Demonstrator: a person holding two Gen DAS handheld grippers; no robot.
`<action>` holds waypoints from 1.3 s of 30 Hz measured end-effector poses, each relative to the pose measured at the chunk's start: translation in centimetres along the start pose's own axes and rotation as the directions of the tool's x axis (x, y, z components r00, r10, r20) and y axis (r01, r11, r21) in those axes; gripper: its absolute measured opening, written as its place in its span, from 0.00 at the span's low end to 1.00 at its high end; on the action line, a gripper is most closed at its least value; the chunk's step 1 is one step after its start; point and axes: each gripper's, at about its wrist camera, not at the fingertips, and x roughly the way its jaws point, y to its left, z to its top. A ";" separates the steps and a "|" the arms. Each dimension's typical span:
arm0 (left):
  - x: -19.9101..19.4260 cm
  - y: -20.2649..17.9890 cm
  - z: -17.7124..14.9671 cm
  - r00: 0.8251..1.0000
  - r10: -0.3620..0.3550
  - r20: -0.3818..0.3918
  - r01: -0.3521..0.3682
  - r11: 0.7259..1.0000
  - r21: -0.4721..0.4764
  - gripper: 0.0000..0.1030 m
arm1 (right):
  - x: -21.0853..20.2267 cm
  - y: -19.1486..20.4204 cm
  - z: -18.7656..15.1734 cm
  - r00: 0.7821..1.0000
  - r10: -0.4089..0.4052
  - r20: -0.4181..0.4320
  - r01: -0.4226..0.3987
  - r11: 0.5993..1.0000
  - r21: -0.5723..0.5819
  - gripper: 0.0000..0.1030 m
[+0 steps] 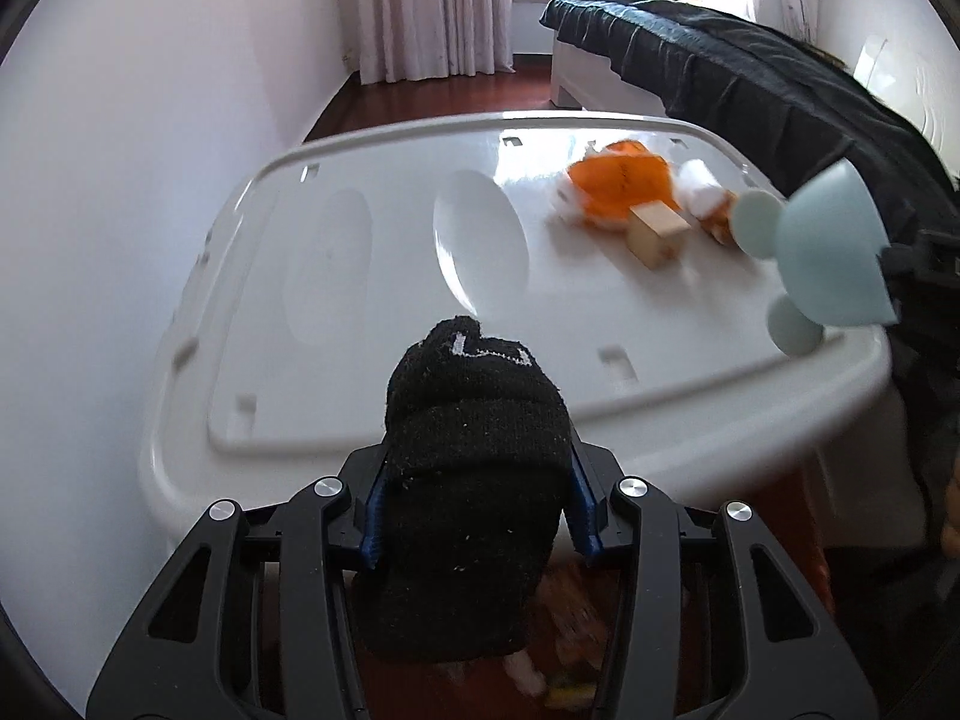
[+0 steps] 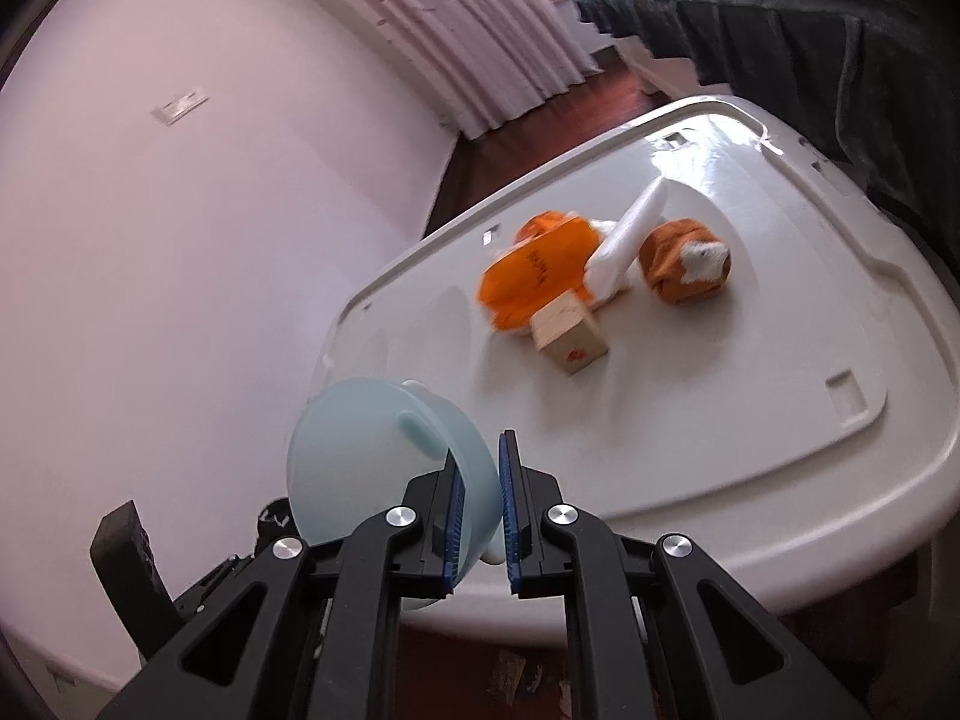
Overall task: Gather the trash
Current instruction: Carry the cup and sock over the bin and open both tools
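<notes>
Left wrist view: left gripper (image 1: 474,504) clamps black sock (image 1: 474,468) at 6 o'clock, over near edge of white bin lid (image 1: 372,312). Orange plush toy (image 1: 621,183) and wooden block (image 1: 657,234) on lid at 2 o'clock.

Right wrist view: right gripper (image 2: 480,516) pinches pale blue bowl (image 2: 360,456) by rim, 7 o'clock, off lid's near edge. Toy, block at 12 o'clock.
</notes>
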 end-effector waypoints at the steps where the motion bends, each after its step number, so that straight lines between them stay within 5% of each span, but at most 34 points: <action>1: -0.5 -0.1 -1.0 1.000 -0.005 -0.003 0.005 1.000 -0.006 0.43 | -0.6 0.4 -0.9 1.000 0.000 -0.002 0.000 1.000 -0.025 0.11; 9: -2.6 -0.5 -9.8 0.998 -0.042 -0.049 0.040 0.998 -0.042 0.43 | -2.5 2.1 -11.0 0.998 -0.049 -0.044 0.042 0.988 -0.146 0.11; 16: 0.3 -0.7 -15.3 0.983 -0.053 -0.177 0.044 0.998 -0.051 0.43 | -1.2 -1.4 -17.8 0.971 -0.166 -0.174 0.166 0.986 -0.012 0.11; 34: 3.2 -1.0 -15.9 0.965 -0.066 -0.254 0.056 0.997 -0.047 0.44 | 2.1 -3.5 -19.2 0.924 -0.245 -0.293 0.269 0.962 0.044 0.11; 36: 3.5 -1.2 -16.0 0.962 -0.064 -0.266 0.054 0.997 -0.047 0.46 | 2.6 -3.4 -19.3 0.917 -0.250 -0.310 0.273 0.961 0.035 0.21; 37: 3.8 -1.2 -16.1 0.959 -0.052 -0.278 0.042 0.998 -0.044 0.53 | 2.9 -3.3 -19.3 0.914 -0.252 -0.318 0.277 0.960 0.036 0.44; 39: 4.3 -1.2 -16.2 0.955 -0.027 -0.296 0.016 0.999 -0.041 0.63 | 2.9 -3.2 -19.2 0.908 -0.290 -0.301 0.314 0.949 0.032 0.59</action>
